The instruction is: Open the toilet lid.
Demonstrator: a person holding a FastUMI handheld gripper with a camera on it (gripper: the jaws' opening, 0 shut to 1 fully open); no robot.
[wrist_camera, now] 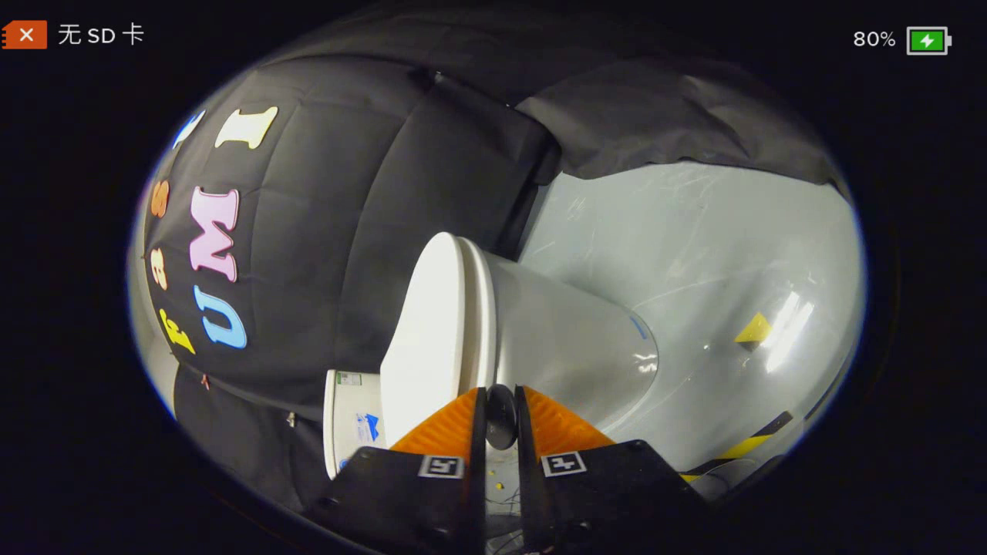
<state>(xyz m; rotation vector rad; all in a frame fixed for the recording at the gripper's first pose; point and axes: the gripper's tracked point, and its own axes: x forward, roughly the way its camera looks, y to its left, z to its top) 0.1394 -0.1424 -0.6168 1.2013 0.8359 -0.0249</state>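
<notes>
Gripper (500, 401) fingers stand nearly closed, gripping nothing. Lid (428, 339) lies down on the toilet (570, 339), its front rim just ahead of the fingertips.

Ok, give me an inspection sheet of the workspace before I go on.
Surface: glossy grey floor, bare around the toilet.
Job's things: toilet lid down, flat on the bowl; tank behind it.
Clutter: nothing seen.
Gripper: gripper at the toilet's front rim, fingers close together with a dark shape between them; grip unclear.
Cables: nothing seen.
Surroundings: black cloth wall; yellow-black tape and a yellow triangle on the floor.
</notes>
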